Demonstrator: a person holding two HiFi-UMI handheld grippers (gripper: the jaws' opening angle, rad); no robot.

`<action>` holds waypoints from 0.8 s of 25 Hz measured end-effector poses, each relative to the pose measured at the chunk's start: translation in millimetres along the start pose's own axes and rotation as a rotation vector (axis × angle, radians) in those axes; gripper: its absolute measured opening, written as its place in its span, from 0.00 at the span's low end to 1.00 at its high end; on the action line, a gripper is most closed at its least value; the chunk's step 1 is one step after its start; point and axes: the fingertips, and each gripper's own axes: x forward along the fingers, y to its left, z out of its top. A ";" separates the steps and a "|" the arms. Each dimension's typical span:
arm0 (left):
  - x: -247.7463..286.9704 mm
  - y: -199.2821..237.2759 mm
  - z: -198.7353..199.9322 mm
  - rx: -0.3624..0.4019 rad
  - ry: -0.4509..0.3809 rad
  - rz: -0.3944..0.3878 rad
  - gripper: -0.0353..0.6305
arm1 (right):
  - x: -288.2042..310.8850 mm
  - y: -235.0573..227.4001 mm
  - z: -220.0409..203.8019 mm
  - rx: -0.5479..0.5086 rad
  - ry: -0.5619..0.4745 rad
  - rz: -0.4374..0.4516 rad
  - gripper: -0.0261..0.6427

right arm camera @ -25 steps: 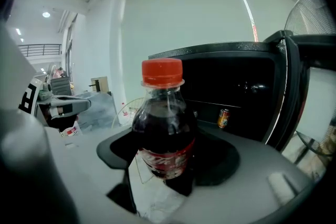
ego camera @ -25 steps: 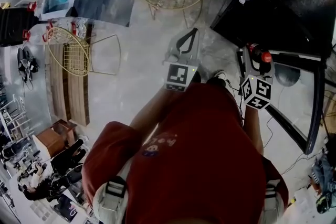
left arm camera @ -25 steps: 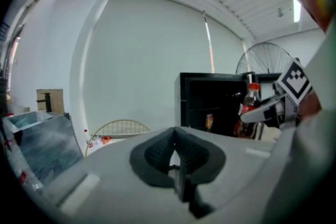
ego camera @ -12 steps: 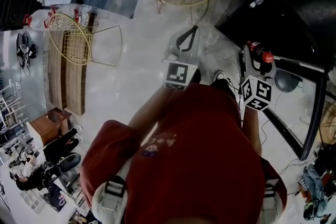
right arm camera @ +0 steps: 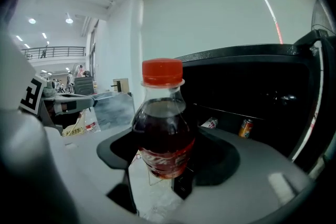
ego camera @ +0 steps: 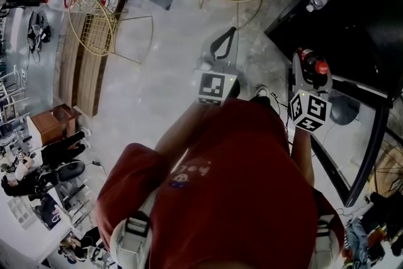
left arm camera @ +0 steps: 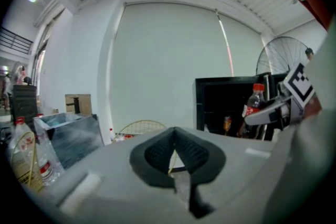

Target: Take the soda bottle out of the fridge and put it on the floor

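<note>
Right gripper jaws clamp the soda bottle upright, clear of the fridge at right, ready for the floor; left gripper jaws apparently together, idle.

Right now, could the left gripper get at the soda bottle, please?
Probably yes: the soda bottle, clamped upright in the right gripper, has its neck free, and nothing stands between it and the left gripper. The left jaws are shut, so they must open first.

A red short-sleeved shirt sits under pale shoulder straps with black buckles.
</note>
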 end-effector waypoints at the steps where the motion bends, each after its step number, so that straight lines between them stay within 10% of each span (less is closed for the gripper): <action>1: -2.0 -4.4 -0.4 -0.006 0.007 0.013 0.05 | -1.4 -2.4 -0.8 -0.005 -0.002 0.013 0.49; 20: -64.4 -91.4 -5.2 -0.049 0.007 0.194 0.05 | -58.8 -34.6 -48.2 -0.068 0.012 0.157 0.49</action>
